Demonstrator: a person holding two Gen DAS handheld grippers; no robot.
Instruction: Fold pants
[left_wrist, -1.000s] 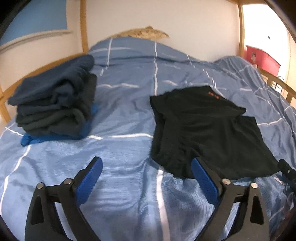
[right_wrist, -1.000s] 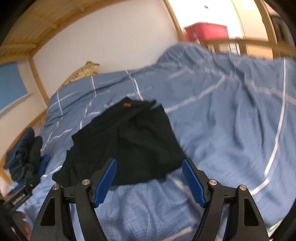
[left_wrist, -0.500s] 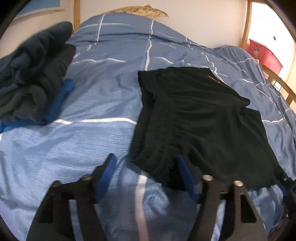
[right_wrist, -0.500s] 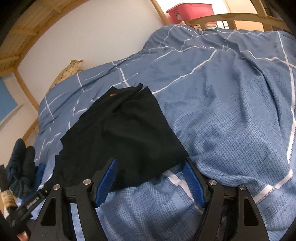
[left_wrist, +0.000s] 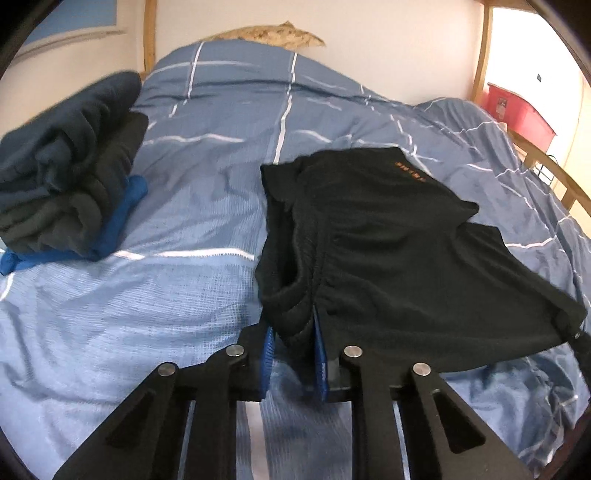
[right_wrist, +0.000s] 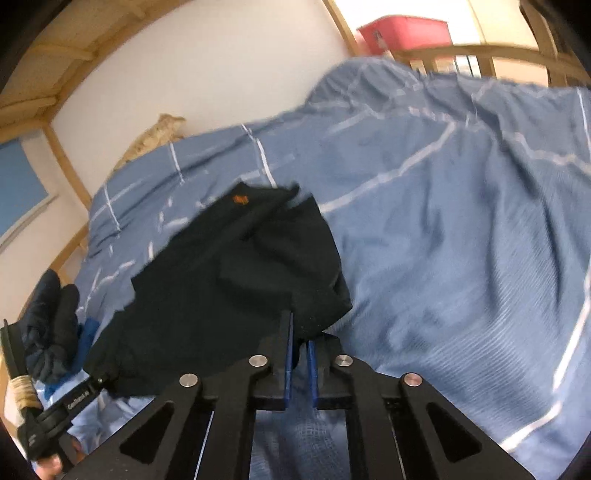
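Black pants (left_wrist: 388, 236) with a small orange logo lie partly folded on the blue bedspread (left_wrist: 184, 288). My left gripper (left_wrist: 293, 332) is shut on the gathered waistband at the near left corner. My right gripper (right_wrist: 299, 334) is shut on the near right corner of the pants (right_wrist: 229, 280). The cloth hangs lifted between the two grips. The right gripper's tip also shows at the right edge of the left wrist view (left_wrist: 580, 338), and the left gripper shows at the lower left of the right wrist view (right_wrist: 74, 402).
A stack of folded dark clothes (left_wrist: 62, 177) on a blue item sits at the bed's left, also in the right wrist view (right_wrist: 48, 325). A wooden bed rail (left_wrist: 554, 177) and a red bin (left_wrist: 517, 114) are at the right. A patterned pillow (left_wrist: 266, 35) lies at the head.
Both grippers moved in on the near edge of the pants and closed on it, left on the waistband corner, right on the other corner. The near edge is now lifted.
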